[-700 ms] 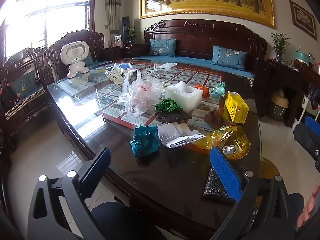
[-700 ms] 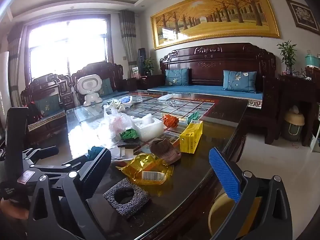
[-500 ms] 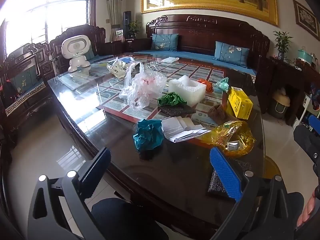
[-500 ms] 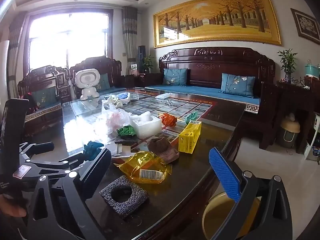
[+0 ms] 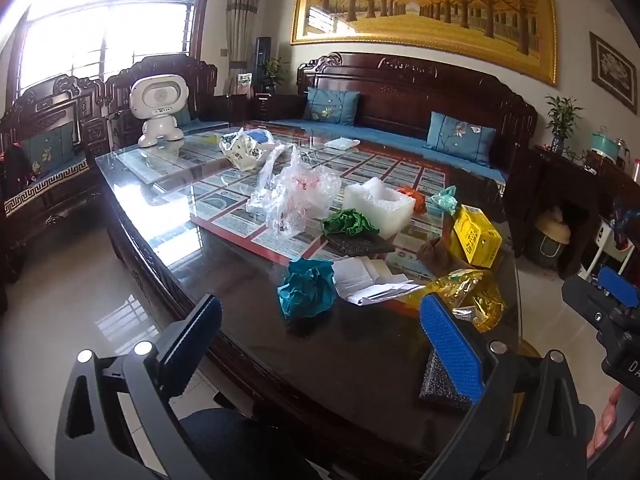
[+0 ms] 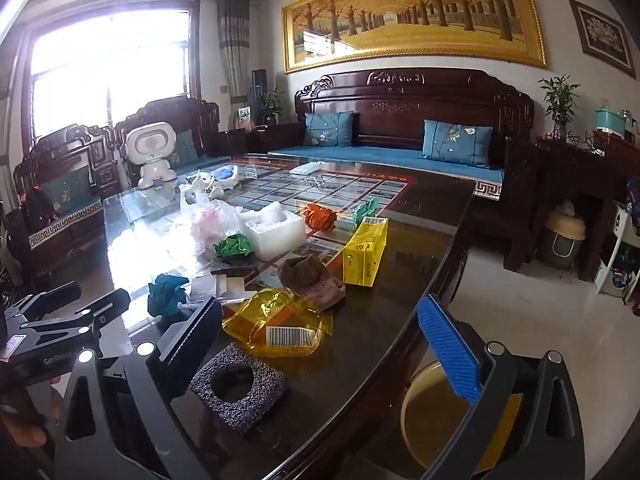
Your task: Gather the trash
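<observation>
Trash lies on the glass-topped wooden table (image 5: 360, 356): a teal paper ball (image 5: 306, 288), white folded paper (image 5: 368, 280), a yellow cellophane wrapper (image 6: 280, 322), a black foam square with a hole (image 6: 239, 386), a yellow box (image 6: 365, 251), a brown crumpled piece (image 6: 312, 276), a green paper ball (image 6: 233, 245), white foam packing (image 6: 276, 230), clear plastic bags (image 5: 296, 196) and an orange ball (image 6: 319, 217). My left gripper (image 5: 320, 340) is open and empty above the near table edge. My right gripper (image 6: 324, 344) is open and empty, over the wrapper and foam square.
A round yellow bin (image 6: 436, 412) stands on the floor by the table's near right corner. A white toy robot (image 5: 159, 110) stands at the far left of the table. Wooden sofas (image 5: 416, 112) surround the table. A side cabinet (image 6: 580, 184) is at the right.
Both grippers have moved a little forward and tilted up over the table; the trash lies where it was. Both stay open.
</observation>
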`<state>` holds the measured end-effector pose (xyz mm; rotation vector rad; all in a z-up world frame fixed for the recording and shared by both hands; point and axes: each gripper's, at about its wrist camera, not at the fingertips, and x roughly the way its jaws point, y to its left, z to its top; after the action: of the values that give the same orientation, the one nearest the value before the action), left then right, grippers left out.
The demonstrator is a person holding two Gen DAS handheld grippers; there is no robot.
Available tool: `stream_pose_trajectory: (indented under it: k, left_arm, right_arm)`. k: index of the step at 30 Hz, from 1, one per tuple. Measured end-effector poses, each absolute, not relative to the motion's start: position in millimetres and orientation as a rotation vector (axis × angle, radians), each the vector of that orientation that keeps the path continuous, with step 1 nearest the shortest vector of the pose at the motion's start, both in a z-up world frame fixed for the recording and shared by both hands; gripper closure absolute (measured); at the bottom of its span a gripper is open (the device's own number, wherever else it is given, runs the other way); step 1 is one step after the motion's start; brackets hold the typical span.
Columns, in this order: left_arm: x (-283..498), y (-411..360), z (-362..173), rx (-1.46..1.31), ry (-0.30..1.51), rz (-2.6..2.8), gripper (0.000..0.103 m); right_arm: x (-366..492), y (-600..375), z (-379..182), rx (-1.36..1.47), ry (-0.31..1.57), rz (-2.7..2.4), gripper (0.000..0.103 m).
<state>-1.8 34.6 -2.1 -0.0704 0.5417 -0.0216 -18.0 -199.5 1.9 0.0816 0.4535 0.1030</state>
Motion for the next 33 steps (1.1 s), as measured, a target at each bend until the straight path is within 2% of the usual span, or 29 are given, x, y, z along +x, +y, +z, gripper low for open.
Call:
stream_pose_trajectory:
  k: [9,33]
  left_arm:
    - [5,48,3,-0.167,0.626,-0.077,0.004]
    - [7,22,-3,-0.018,0.564,-0.096,0.004]
  right_arm:
    - [-21,-208,3,0.1,0.445,0.089,0.008]
    - [-7,-218,-7,0.15,0.465,0.149,0.008]
